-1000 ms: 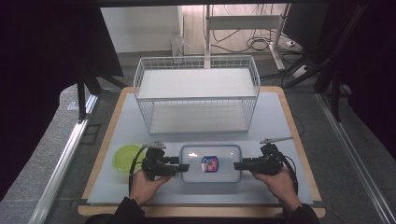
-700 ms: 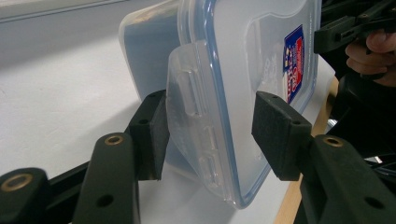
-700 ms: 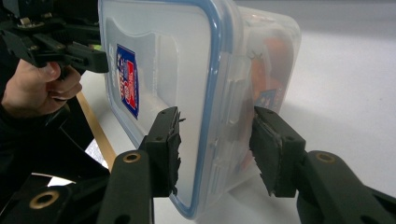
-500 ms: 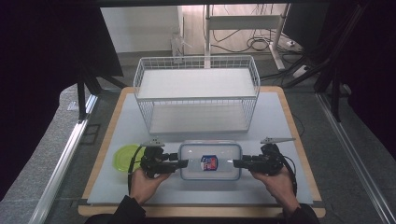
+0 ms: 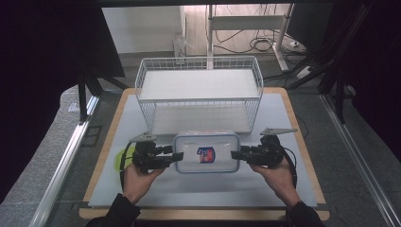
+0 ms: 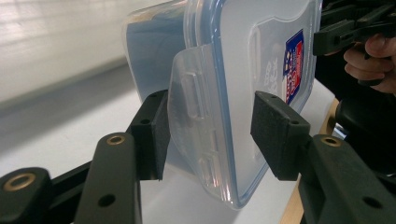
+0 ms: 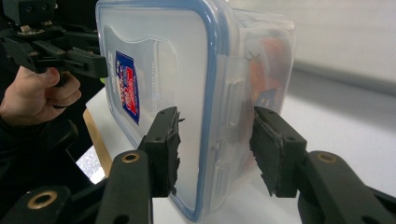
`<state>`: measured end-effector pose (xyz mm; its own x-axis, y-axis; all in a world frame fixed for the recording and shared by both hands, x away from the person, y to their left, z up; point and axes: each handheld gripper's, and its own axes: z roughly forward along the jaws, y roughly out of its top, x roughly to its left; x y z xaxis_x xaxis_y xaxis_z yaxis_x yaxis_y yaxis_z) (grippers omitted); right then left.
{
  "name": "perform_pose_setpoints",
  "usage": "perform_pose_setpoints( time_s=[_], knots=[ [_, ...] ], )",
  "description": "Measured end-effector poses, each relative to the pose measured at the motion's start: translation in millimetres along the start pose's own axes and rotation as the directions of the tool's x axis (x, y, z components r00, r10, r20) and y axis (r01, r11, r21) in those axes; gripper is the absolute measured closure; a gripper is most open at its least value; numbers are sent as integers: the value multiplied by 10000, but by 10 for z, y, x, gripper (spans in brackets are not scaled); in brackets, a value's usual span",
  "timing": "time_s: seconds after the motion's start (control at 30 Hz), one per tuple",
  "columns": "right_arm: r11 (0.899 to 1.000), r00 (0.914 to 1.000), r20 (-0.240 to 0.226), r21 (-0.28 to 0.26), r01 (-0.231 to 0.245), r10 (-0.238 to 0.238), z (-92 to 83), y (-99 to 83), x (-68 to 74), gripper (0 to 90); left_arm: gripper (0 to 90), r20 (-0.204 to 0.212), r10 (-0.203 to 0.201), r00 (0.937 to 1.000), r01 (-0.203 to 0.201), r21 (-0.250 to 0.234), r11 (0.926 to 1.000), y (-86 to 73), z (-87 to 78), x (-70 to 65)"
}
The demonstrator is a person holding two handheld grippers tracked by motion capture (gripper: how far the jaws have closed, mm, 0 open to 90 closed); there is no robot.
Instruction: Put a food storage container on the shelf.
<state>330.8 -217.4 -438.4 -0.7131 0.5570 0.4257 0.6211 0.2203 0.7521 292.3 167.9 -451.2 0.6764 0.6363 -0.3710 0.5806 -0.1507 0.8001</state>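
Lidded plastic container (image 5: 206,152) held between 2 grippers, clear of table (image 5: 283,113), before wire basket (image 5: 198,92). Left gripper (image 5: 174,157) clamps container's left end; right gripper (image 5: 236,154) clamps right end. Green lid (image 5: 118,158) behind left gripper.

A green lid (image 5: 119,161) is lying mostly hidden behind the left gripper (image 5: 177,156); the container's (image 5: 206,151) contents are showing only as an orange blur.
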Motion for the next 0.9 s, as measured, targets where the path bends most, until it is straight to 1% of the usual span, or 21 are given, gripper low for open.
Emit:
perform_pose_setpoints(
  time_s=[0.13, 0.3, 0.6, 0.77, 0.9],
  knots=[
    [9998, 9998, -1, -78, 201, -201, 5, 111, 63, 530, 483, -63, -7, 10000, 6, -77, 10000, 78, -80, 5],
    [9990, 9993, 58, -273, 361, -359, -21, 243, 116, 530, 482, -38, 70, 10000, -71, -196, 9998, 206, -143, 15],
    [9976, 9990, -37, -538, 445, -448, -28, 450, 117, 530, 483, -147, 133, 9998, -136, -266, 9996, 433, -215, 41],
    [9965, 9988, 0, -690, 482, -483, -74, 580, 134, 530, 482, -190, 236, 9995, -241, -288, 9993, 577, -252, 25],
    [9955, 9983, 61, -737, 588, -585, -120, 703, 158, 530, 482, -184, 242, 9995, -248, -347, 9991, 683, -283, 23]
  ],
)
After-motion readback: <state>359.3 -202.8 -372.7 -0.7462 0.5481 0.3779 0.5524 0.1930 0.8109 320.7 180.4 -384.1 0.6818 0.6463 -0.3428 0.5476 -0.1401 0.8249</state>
